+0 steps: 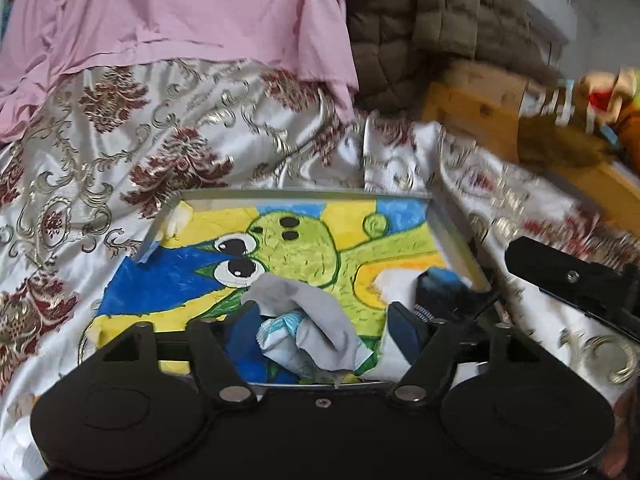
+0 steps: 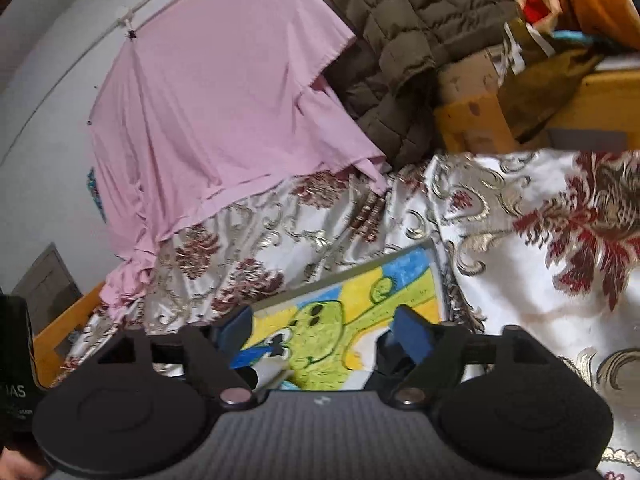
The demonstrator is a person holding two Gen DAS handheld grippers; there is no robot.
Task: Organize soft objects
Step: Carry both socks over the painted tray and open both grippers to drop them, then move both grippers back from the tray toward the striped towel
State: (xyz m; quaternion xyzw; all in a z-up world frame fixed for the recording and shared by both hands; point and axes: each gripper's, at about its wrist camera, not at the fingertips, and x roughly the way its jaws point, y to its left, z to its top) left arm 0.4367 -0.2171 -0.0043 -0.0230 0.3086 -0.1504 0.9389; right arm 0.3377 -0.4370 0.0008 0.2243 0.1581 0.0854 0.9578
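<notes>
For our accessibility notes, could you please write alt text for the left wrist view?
An open left gripper hovers over a crumpled grey cloth lying on a tray lined with a bright cartoon drawing. The tray sits on a floral bedspread, with a pink sheet and brown quilted jacket behind.

Bed's floral cover (image 1: 132, 152) — painted tray (image 1: 452, 236), pink cloth (image 1: 180, 12).

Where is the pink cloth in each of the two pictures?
Left wrist view: the pink cloth fills the top left, draped above the flowered sheet.
Right wrist view: the pink cloth hangs in the upper middle, left of the brown quilted jacket.
Shared landmark: the green cartoon drawing in its tray lies below the cloth in both.
</notes>
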